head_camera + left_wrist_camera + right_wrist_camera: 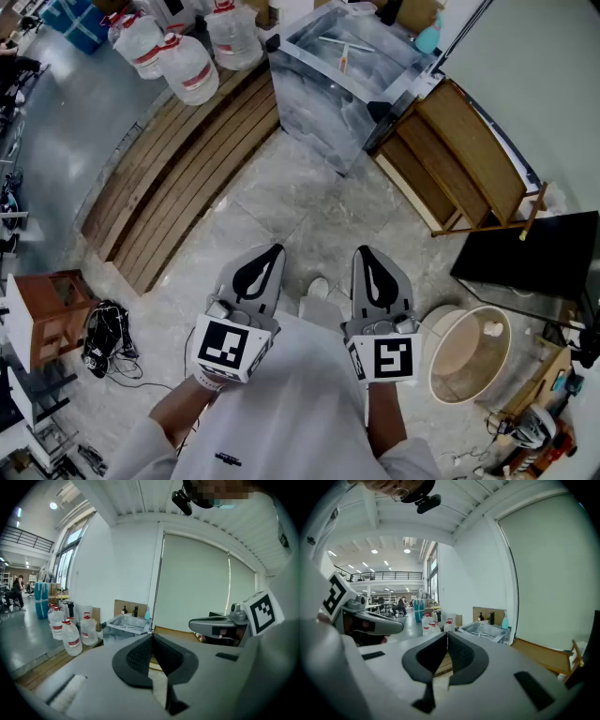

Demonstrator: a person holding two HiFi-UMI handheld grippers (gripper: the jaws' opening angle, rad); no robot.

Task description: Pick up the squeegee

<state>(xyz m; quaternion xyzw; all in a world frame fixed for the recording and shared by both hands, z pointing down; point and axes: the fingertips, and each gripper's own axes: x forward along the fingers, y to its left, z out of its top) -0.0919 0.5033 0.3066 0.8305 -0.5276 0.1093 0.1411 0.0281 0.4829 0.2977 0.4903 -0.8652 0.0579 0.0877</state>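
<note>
I have both tools held close to the body over the marble floor [309, 206], and neither is near the work yet. The left tool [274, 253] has its jaws pressed together with nothing between them, and the left gripper view shows the dark pads meeting at the tip. The right tool [362, 253] is the same: jaws together and empty. Ahead of me, past the wooden decking [178, 159] and beside the water jugs [187, 66], stands a steel basin [309, 108]. A thin pale bar with an orange part lies inside it, and I take that to be the squeegee [342, 49]. It is too small here for me to be sure, or to tell which end is the handle. So I judge this to be the very start, the approach, with the pick-up not yet begun. Next I would walk up to the basin and choose one tool, probably the right. I would spread its jaws, reach down over the rim and close on the handle, keeping clear of the basin wall.
</note>
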